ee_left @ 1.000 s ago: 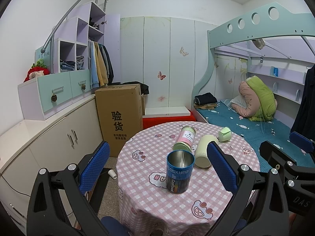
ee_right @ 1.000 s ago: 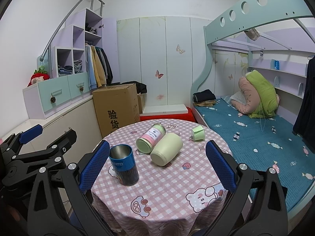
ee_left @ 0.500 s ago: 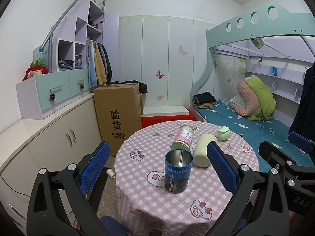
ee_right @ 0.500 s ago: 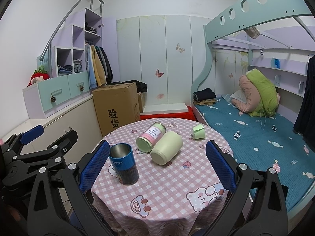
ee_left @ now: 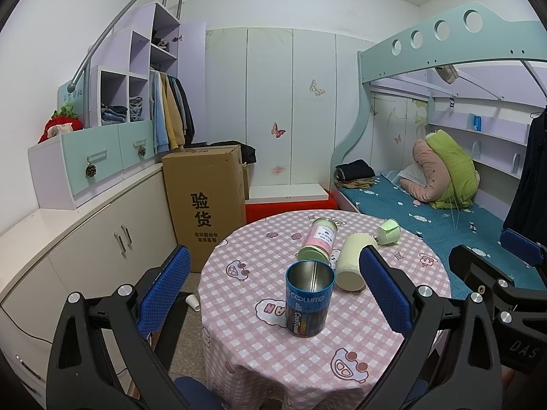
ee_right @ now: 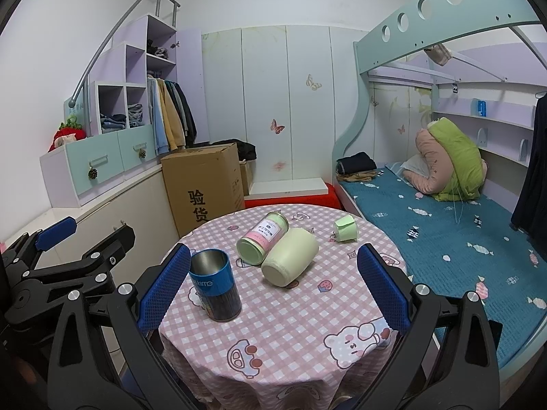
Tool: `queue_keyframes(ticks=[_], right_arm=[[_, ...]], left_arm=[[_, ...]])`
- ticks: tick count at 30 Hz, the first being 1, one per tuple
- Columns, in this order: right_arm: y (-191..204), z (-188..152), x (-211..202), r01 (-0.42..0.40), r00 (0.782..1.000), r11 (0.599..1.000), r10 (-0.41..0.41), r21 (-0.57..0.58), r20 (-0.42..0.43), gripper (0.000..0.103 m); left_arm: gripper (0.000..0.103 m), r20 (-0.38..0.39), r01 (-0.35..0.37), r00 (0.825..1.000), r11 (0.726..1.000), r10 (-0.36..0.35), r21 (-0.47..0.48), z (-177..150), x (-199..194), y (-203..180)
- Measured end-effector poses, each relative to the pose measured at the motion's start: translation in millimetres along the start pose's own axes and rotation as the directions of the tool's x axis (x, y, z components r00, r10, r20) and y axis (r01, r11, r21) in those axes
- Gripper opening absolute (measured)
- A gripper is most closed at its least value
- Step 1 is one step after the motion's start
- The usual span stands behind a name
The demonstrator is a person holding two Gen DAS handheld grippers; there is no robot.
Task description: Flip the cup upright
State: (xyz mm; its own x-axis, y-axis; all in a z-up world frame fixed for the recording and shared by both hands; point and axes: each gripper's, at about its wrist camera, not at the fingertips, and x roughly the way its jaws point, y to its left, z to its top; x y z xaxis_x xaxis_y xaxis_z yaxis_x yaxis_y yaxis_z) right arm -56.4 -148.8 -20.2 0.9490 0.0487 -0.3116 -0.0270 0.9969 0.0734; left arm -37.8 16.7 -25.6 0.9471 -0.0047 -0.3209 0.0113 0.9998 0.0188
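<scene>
Right wrist: blue cup (ee_right: pixel 215 285) upright, interior bare steel.

both wrist views face table (ee_left: pixel 342 358), side by side

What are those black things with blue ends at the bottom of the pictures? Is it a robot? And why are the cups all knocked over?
No robot here. A person holds a grabber tool in each hand, and each tool carries a small camera looking forward between its two blue fingers. One picture comes from the left gripper, the other from the right gripper. Both are wide open and hold nothing.

Ahead is a round table with a pink checked cloth. On it, a blue cup stands upright, open end up. Three things lie on their sides: a pale green cup, a pink and green tin touching it, and a small green cup farther back. The job is to stand a cup up.
</scene>
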Motion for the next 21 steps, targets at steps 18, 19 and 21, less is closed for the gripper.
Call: queue_keyframes(ticks=[18,19,21], right_arm=[[-0.3,-2.6,5.5,-0.007,1.0,1.0,0.007,0.009,-0.015,0.098],[1.3,-3.6,6.5,-0.006,1.0,1.0,0.006,0.01,-0.017,0.098],[3.8,-5.1,8.7,-0.004,1.0,1.0,0.004,0.013,-0.022,0.098]], left_arm=[[0.095,0.002,-0.002,1.0,1.0,0.002,0.0,1.8,1.3,-0.1],[0.095,-0.002,0.0,1.0,1.0,0.0,0.002,2.3,1.8,-0.3],[0.095,-0.007,0.001,1.0,1.0,-0.001,0.006,3.2,3.2,-1.2]])
